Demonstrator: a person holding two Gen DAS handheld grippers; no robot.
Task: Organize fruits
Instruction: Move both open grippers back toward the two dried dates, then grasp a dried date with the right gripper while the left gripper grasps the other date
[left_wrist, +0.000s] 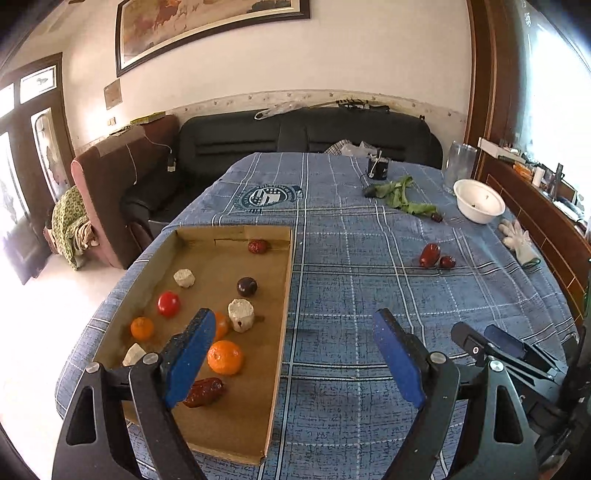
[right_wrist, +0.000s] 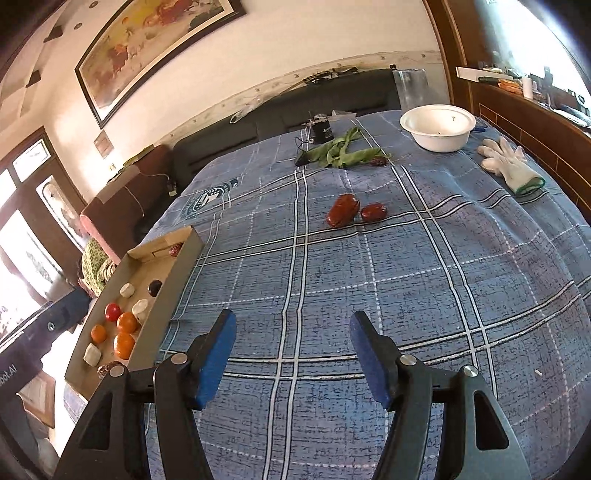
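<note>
A shallow cardboard tray (left_wrist: 284, 295) lies on the left of the blue plaid tablecloth and holds several fruits: oranges (left_wrist: 225, 357), a red tomato (left_wrist: 168, 303), a dark plum (left_wrist: 246, 287), red dates (left_wrist: 204, 392) and white chunks (left_wrist: 241, 314). Two red dates (right_wrist: 343, 209) lie loose on the cloth, also in the left wrist view (left_wrist: 429, 254). A third date (right_wrist: 378, 161) lies by green leaves (right_wrist: 338, 151). My left gripper (left_wrist: 293, 328) is open and empty at the tray's right edge. My right gripper (right_wrist: 293, 326) is open and empty above bare cloth, short of the loose dates.
A white bowl (right_wrist: 437, 127), a white glove (right_wrist: 511, 166), a clear jar (right_wrist: 410, 88) and a small dark container (right_wrist: 320, 132) stand at the far side of the table. A dark sofa (left_wrist: 306, 136) is behind the table. A wooden ledge runs along the right.
</note>
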